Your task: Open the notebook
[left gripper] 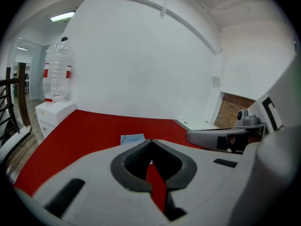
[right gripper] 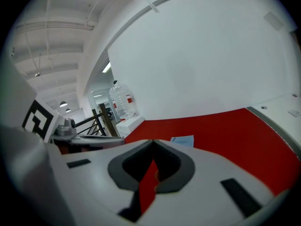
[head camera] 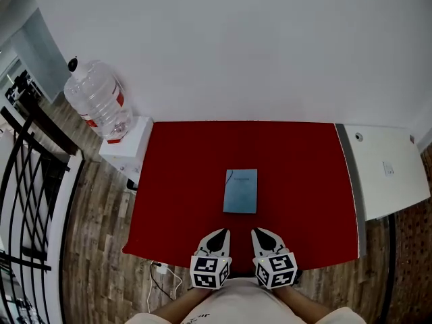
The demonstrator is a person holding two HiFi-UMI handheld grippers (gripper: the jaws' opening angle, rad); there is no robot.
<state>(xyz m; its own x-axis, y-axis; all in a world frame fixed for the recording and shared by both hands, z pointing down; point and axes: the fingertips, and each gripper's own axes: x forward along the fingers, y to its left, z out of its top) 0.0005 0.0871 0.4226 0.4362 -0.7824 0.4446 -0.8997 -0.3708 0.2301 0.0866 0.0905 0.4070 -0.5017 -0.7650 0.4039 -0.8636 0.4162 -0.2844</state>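
A closed pale blue notebook (head camera: 241, 191) lies flat in the middle of the red table (head camera: 182, 181). It also shows in the left gripper view as the notebook (left gripper: 132, 139) just beyond the jaw tips, and in the right gripper view as the notebook (right gripper: 183, 141). My left gripper (head camera: 221, 233) and right gripper (head camera: 257, 233) rest side by side at the table's near edge, a little short of the notebook. Both are shut with their tips together and nothing between them.
A large clear water bottle (head camera: 97, 101) stands on a white box (head camera: 128, 140) off the table's left side. A white cabinet top (head camera: 385, 167) adjoins the right edge. A black railing (head camera: 27, 174) runs along the far left. White wall lies behind the table.
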